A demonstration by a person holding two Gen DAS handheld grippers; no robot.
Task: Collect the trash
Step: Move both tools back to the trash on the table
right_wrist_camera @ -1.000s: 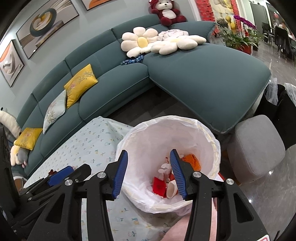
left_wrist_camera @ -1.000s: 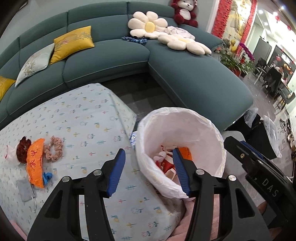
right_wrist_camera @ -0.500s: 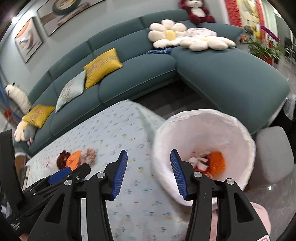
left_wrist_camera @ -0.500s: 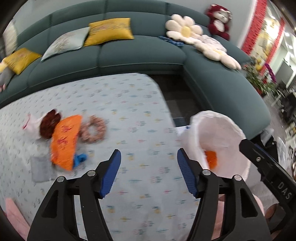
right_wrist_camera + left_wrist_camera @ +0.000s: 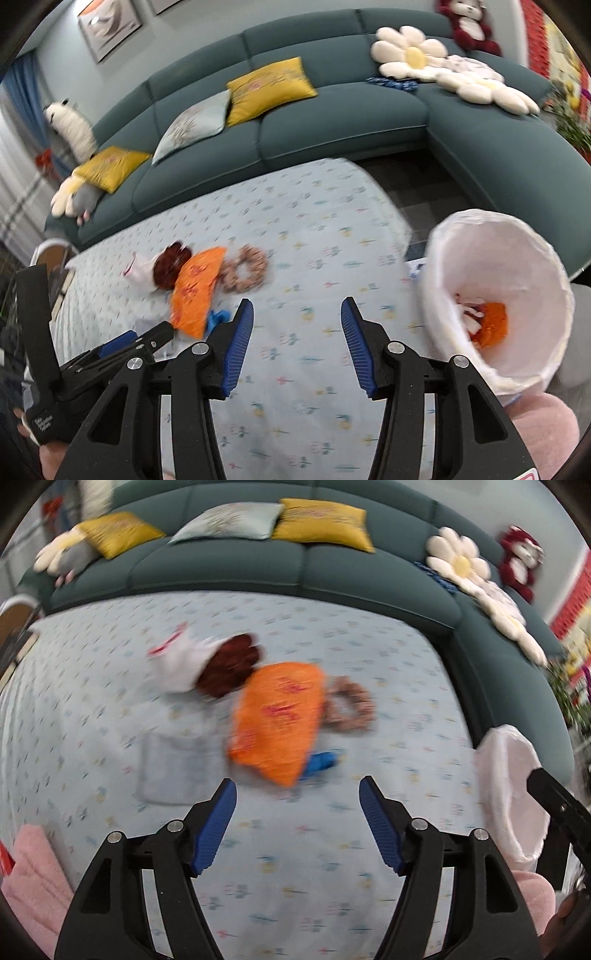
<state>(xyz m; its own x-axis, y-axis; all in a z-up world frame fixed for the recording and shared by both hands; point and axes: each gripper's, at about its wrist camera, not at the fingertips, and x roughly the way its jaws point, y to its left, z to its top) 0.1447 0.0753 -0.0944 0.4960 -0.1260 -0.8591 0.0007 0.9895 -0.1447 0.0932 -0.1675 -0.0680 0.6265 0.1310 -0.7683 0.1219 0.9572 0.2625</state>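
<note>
Here both grippers hang wide apart and empty over the cloth-covered surface [image 5: 314, 258], the left gripper [image 5: 297, 825] aimed at the pile of trash, presumably so it can close on the nearest piece. That pile sits toward the surface's left side: an orange wrapper [image 5: 277, 716] in the middle, a blue scrap [image 5: 321, 762] poking out from under its near edge, a dark red clump [image 5: 229, 668] and white bag [image 5: 177, 664] behind it, a pink ring [image 5: 349, 707] just beside it, and a grey flat piece [image 5: 173, 768] nearer the front. The right gripper [image 5: 297, 349] points at bare cloth between the pile and the bin [image 5: 498, 240], which stands off the surface's right edge, its white liner open and already holding some scraps, likely placed there for short carries.
</note>
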